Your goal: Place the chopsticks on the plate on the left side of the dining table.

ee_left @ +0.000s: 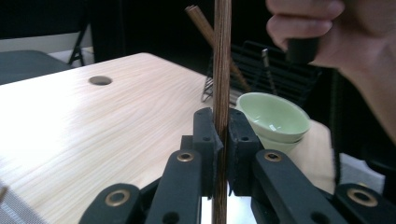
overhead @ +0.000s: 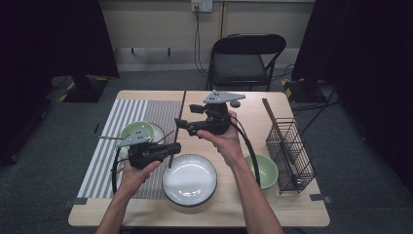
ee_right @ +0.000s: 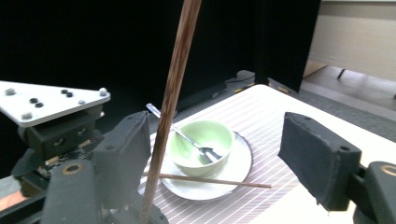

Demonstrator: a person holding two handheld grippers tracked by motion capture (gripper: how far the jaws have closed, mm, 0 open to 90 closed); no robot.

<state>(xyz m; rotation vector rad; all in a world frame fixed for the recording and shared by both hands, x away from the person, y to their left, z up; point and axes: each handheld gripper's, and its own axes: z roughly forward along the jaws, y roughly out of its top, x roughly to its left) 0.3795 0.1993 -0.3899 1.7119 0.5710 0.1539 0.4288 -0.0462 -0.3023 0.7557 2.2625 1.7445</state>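
Tabletop (overhead: 243, 214) of pale wood carries a striped mat (overhead: 114, 146), a wire basket (overhead: 291, 153) with a chopstick leaning out of it, a white plate (overhead: 189, 179) between the forearms, a green bowl (ee_left: 273, 117) near the basket, and a second bowl with a spoon on a saucer (ee_right: 233, 170), across whose rim another thin stick lies. Chopstick (ee_left: 221, 70) stands upright above the plate, clamped low on its shaft by the left claw (ee_left: 222, 140); it looks light, stiff, smooth and likely to pivot, so a hold nearer mid-shaft should steady it. Right claw (ee_right: 219, 158) stands with jaws wide apart, shaft against one pad only; plate, bowls and left claw crowd any swing.
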